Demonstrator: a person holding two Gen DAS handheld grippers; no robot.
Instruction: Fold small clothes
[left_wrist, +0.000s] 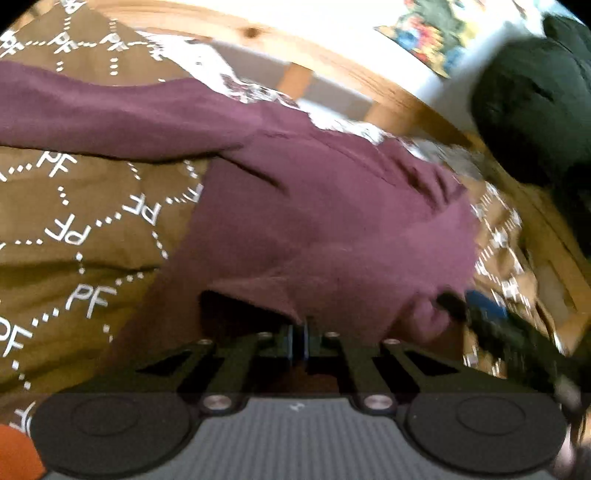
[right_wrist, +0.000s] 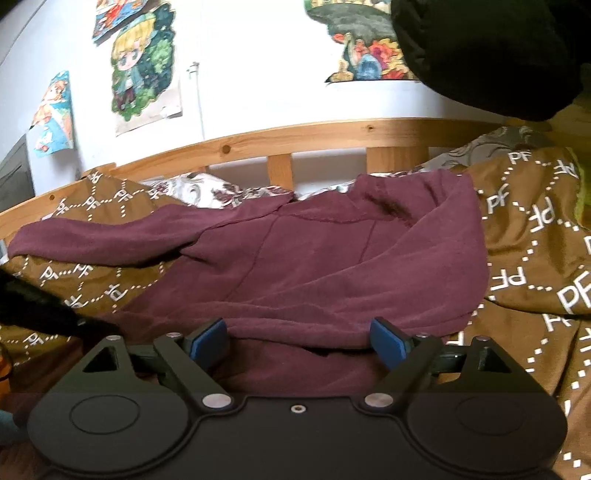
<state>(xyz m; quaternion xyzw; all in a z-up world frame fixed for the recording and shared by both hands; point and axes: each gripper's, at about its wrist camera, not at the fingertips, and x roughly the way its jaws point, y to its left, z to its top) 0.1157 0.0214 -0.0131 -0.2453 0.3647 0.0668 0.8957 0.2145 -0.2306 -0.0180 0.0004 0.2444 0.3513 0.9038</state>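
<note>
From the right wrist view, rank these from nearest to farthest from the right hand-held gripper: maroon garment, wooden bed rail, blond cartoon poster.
1. Maroon garment: directly at the right hand-held gripper, its hem between the open blue pads.
2. Wooden bed rail: behind the garment, across the bed's far edge.
3. Blond cartoon poster: on the wall beyond the rail, upper left.

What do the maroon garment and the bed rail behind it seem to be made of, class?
Maroon garment: soft knit, probably cotton fleece; matte, slightly fuzzy, with sewn seams and limp folds. Bed rail: light wood, likely pine; knots and grain show, with a smooth, faintly glossy finish.
</note>
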